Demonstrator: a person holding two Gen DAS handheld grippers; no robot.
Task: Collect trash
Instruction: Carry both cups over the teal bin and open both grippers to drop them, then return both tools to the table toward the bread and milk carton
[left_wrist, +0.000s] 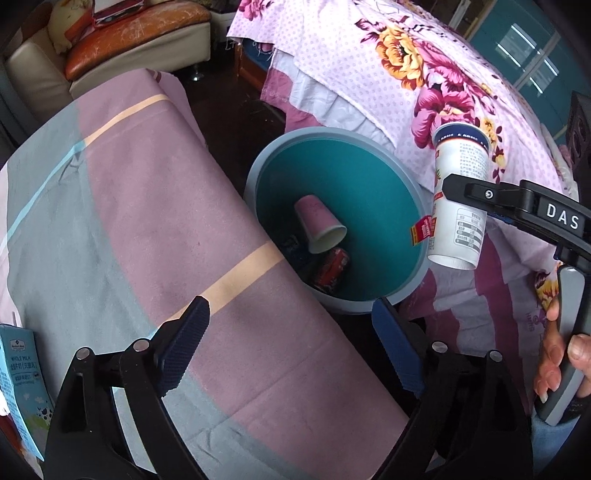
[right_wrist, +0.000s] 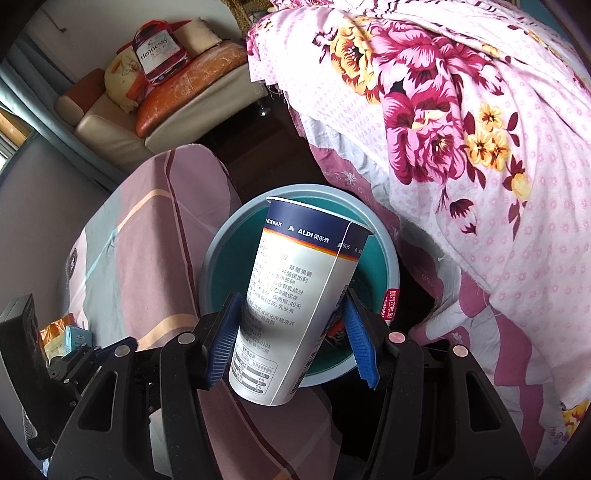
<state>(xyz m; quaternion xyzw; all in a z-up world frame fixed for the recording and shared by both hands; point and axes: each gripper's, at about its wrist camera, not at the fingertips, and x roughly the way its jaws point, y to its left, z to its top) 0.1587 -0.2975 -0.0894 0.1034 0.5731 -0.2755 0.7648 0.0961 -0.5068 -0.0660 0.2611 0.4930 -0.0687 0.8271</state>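
My right gripper (right_wrist: 291, 332) is shut on a tall white ALDI cup (right_wrist: 295, 295) with a navy band, holding it tilted over the round teal bin (right_wrist: 391, 258). In the left wrist view the same cup (left_wrist: 460, 195) hangs at the bin's right rim, clamped by the right gripper (left_wrist: 458, 192). The bin (left_wrist: 255, 173) stands on the floor between table and bed and holds a pink paper cup (left_wrist: 319, 223) and a red can (left_wrist: 332, 267). My left gripper (left_wrist: 291, 347) is open and empty above the table's edge, near the bin.
A table with a pink, grey and orange striped cloth (left_wrist: 129, 221) fills the left. A blue milk carton (left_wrist: 18, 384) stands at its near left. A bed with a floral cover (left_wrist: 406, 66) is to the right. A sofa (right_wrist: 147, 110) stands at the back.
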